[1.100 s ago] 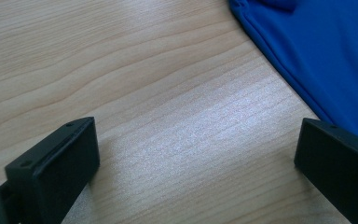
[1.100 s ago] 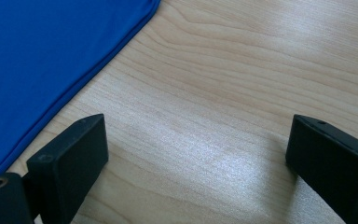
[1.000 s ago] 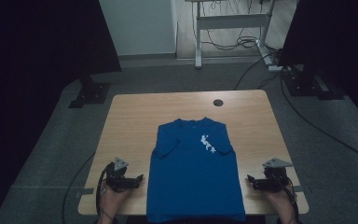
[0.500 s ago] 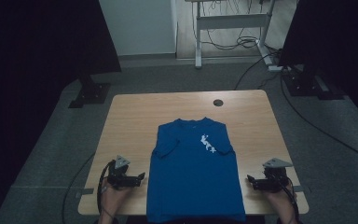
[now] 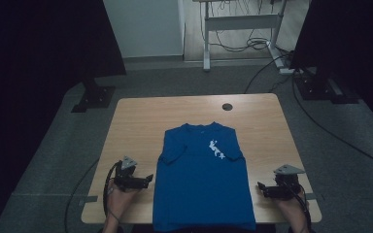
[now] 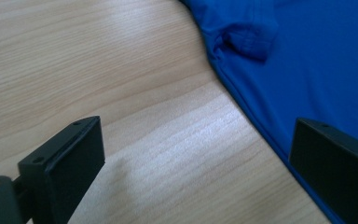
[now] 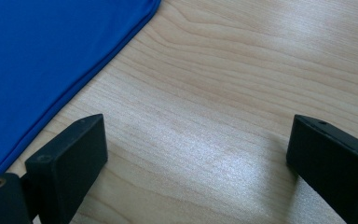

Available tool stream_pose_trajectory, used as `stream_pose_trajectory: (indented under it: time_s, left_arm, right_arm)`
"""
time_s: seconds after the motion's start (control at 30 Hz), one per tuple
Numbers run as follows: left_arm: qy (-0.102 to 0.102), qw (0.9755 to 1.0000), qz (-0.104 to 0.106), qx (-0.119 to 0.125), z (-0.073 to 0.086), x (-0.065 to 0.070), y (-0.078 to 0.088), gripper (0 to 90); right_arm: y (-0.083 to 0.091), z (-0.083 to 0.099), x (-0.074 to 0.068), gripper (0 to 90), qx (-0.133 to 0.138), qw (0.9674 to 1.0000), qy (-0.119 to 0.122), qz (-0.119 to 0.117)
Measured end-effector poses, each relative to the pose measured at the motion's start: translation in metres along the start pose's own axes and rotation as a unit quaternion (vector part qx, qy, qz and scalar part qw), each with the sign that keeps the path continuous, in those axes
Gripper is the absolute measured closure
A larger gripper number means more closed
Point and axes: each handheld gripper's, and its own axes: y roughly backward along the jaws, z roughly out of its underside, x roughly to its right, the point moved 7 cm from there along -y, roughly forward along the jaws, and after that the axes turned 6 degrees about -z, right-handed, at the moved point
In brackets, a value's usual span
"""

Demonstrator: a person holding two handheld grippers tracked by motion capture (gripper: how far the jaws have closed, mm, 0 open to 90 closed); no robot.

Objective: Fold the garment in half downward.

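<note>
Wide-jawed left gripper (image 5: 148, 178) and right gripper (image 5: 261, 187) flank the flat blue T-shirt (image 5: 203, 179), apparently poised to pinch its side edges for folding.

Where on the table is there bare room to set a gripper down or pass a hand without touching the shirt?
Bare wood runs across the far end of the table, between the blue T-shirt collar and the far edge, broken by a round grommet. Narrower strips flank the shirt; the left gripper and right gripper occupy their near ends. The shirt crowds the near middle.
</note>
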Motion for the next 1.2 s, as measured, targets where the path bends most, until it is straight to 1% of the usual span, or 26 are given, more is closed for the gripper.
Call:
stream_pose_trajectory:
  time_s: [0.17, 0.27, 0.47, 0.53, 0.57, 0.73, 0.87, 1.0, 1.1, 1.2]
  left_arm:
    - [-0.001, 1.0, 0.003, 0.001, -0.006, 0.001, -0.005, 3.1]
    - [-0.002, 1.0, 0.008, 0.002, -0.011, 0.002, -0.007, 3.1]
    - [-0.011, 0.9999, 0.012, 0.005, -0.023, 0.005, -0.014, 3.1]
    - [-0.009, 0.9998, 0.015, 0.006, -0.026, 0.006, -0.016, 3.1]
    - [-0.009, 0.9997, 0.019, 0.008, -0.03, 0.006, -0.019, 3.1]
    - [-0.013, 0.9997, 0.016, 0.012, -0.037, 0.007, -0.022, 3.2]
    - [-0.014, 0.9996, 0.017, 0.019, -0.047, 0.006, -0.026, 3.2]
    - [-0.018, 0.9991, 0.025, 0.028, -0.058, 0.007, -0.029, 3.4]
    - [-0.021, 0.999, 0.026, 0.03, -0.063, 0.007, -0.031, 3.4]
    - [-0.021, 0.9988, 0.031, 0.031, -0.069, 0.006, -0.035, 3.5]
  right_arm:
    - [0.0, 0.0, 0.0, 4.9, 0.0, 1.0, 0.0, 0.0]
    - [0.0, 0.0, 0.0, 4.9, 0.0, 1.0, 0.0, 0.0]
    - [0.0, 0.0, 0.0, 4.7, 0.0, 1.0, 0.0, -0.001]
    - [0.0, 0.0, 0.0, 4.7, 0.0, 1.0, 0.0, -0.001]
    - [0.0, 0.0, 0.0, 4.7, 0.0, 1.0, 0.0, -0.001]
    - [0.0, 0.0, 0.0, 4.7, 0.0, 1.0, 0.0, -0.001]
    - [0.0, 0.0, 0.0, 4.7, 0.0, 1.0, 0.0, -0.001]
    - [0.0, 0.0, 0.0, 4.7, 0.0, 1.0, 0.001, -0.001]
    - [0.0, 0.0, 0.0, 4.7, 0.0, 1.0, 0.001, -0.001]
    - [0.0, 0.0, 0.0, 4.7, 0.0, 1.0, 0.0, -0.001]
